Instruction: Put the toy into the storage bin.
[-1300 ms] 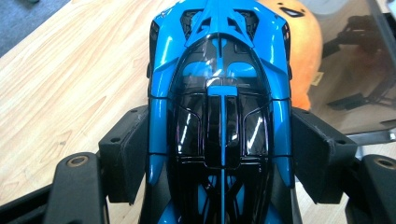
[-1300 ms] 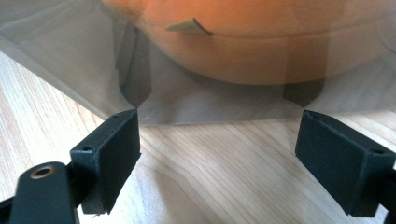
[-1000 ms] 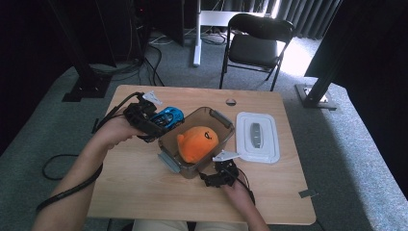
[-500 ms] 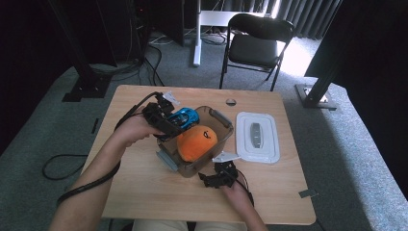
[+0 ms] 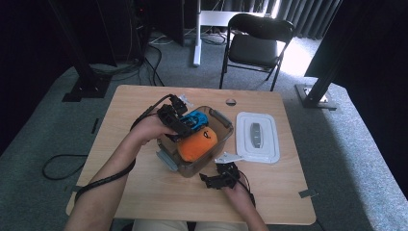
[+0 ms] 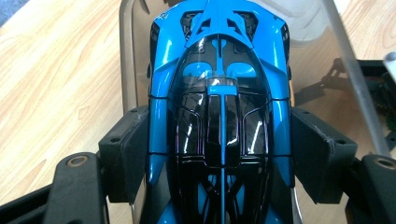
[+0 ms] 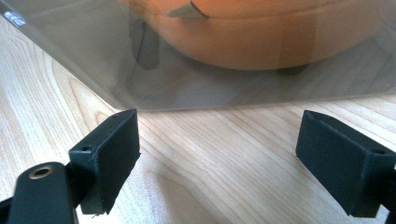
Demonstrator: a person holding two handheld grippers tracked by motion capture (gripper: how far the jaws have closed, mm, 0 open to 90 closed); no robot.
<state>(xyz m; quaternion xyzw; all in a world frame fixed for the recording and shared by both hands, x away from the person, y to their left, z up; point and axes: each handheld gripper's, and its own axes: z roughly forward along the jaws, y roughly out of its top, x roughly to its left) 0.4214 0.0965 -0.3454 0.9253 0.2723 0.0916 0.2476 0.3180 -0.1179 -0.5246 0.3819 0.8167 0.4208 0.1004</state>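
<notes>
My left claw (image 5: 185, 126) is closed on the blue car (image 6: 219, 107). The two pads press on the car's flanks, one on each side near the middle, so the car sits straight between them with its nose pointing away from me. I hold it by the flanks because they are the narrowest and flattest part; I judge that a grip on the roof or the nose would slip.

Just past the nose of the car, and under it, is the clear box (image 5: 219, 120). I keep the car above the box's rim, at the far left corner, because I think this corner is the only free room inside. The rest of the box, to the right of my claw and closer to me, is taken by the orange toy (image 5: 197, 144), which is big and round.

My right claw (image 7: 219, 158) is wide open and holds nothing. It rests low on the table (image 7: 210, 186), with the near wall of the box just ahead of its pads and the orange toy visible through that wall. I judge that it waits there to steady the box if the car pushes it.

Further right of both claws, the white lid (image 5: 257, 137) lies flat on the table, apart from the box, so the opening stays free.
</notes>
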